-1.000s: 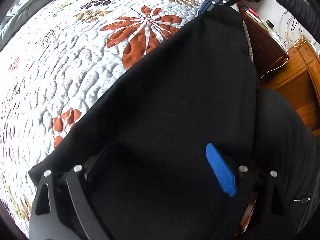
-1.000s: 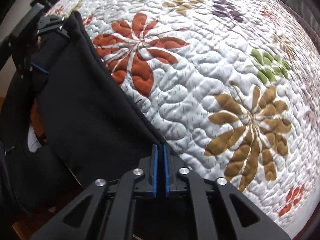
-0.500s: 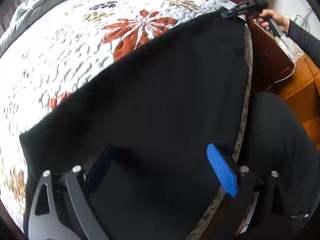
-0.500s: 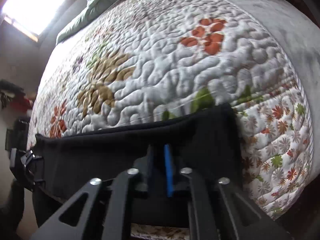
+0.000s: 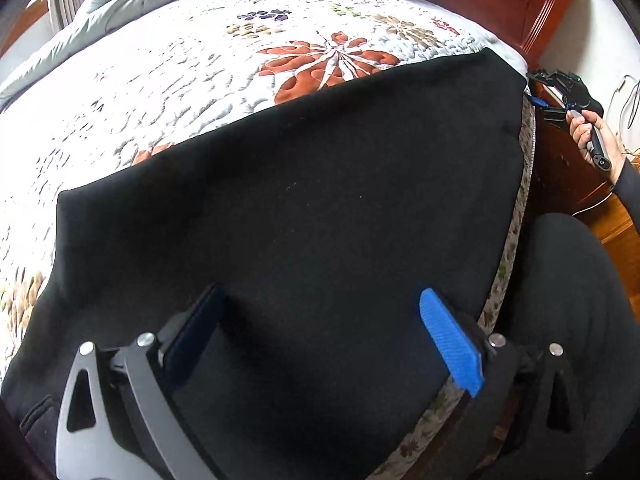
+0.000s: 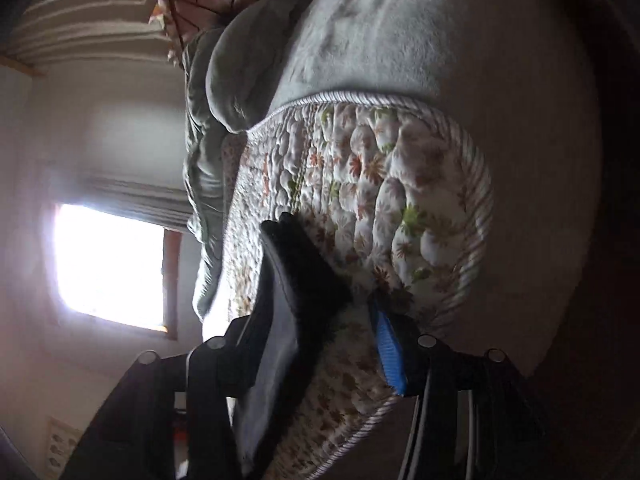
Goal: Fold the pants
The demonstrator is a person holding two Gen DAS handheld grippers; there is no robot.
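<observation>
Black pants (image 5: pixel 312 200) lie flat along the near edge of a flowered quilt (image 5: pixel 180 80), their long axis running from the corner under the left gripper (image 5: pixel 320 332) away to the far corner by the right gripper (image 5: pixel 548 96). The left gripper points steeply down over the near end, its jaws opening wide and straddling the cloth without pinching it. In the right wrist view the right gripper (image 6: pixel 328 332), rolled on its side off the bed's edge, has its jaws opening; a dark corner of cloth (image 6: pixel 304 272) sits between them against the left finger, but the blue pad (image 6: pixel 388 352) stands clear of it. A hand (image 5: pixel 588 132) holds that tool just beyond the far corner. Each gripper is nearest its own end, so a fold would likely bring one end along the length toward the other.
</observation>
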